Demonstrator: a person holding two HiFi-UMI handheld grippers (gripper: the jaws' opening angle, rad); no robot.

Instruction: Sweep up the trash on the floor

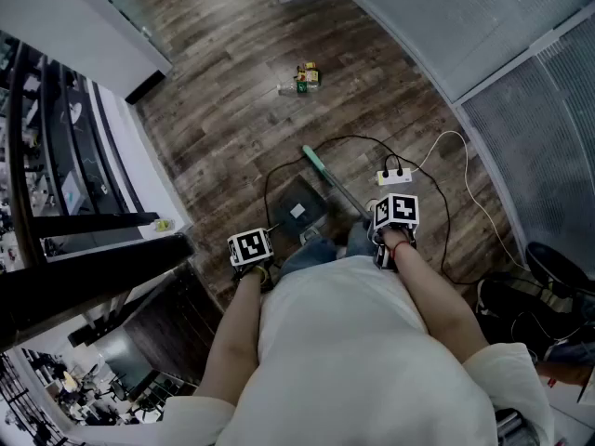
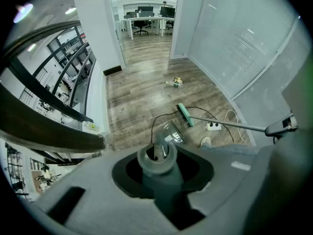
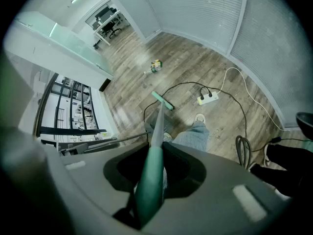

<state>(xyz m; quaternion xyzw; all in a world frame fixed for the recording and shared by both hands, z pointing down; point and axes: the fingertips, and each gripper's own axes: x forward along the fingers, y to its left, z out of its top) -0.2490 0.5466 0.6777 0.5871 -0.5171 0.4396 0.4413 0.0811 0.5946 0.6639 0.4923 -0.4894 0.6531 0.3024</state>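
A small pile of trash (image 1: 305, 76) lies on the wood floor, well beyond the broom; it also shows as the trash (image 2: 176, 82) and trash (image 3: 154, 66) in both gripper views. The broom's green head (image 1: 314, 162) rests on the floor next to a dark dustpan (image 1: 297, 210). My right gripper (image 1: 394, 214) is shut on the broom's green handle (image 3: 150, 175), which runs down to the broom head (image 3: 162, 101). My left gripper (image 1: 251, 249) is shut on the dustpan's upright pole (image 2: 156, 158), with the dustpan (image 2: 171, 133) below it.
A white power strip (image 1: 394, 176) and looping cables (image 1: 465, 189) lie on the floor right of the broom. Glass partitions (image 1: 521, 82) curve along the right. A white pillar and dark railing (image 1: 84, 240) stand at the left. Dark bags (image 1: 539, 295) sit at the far right.
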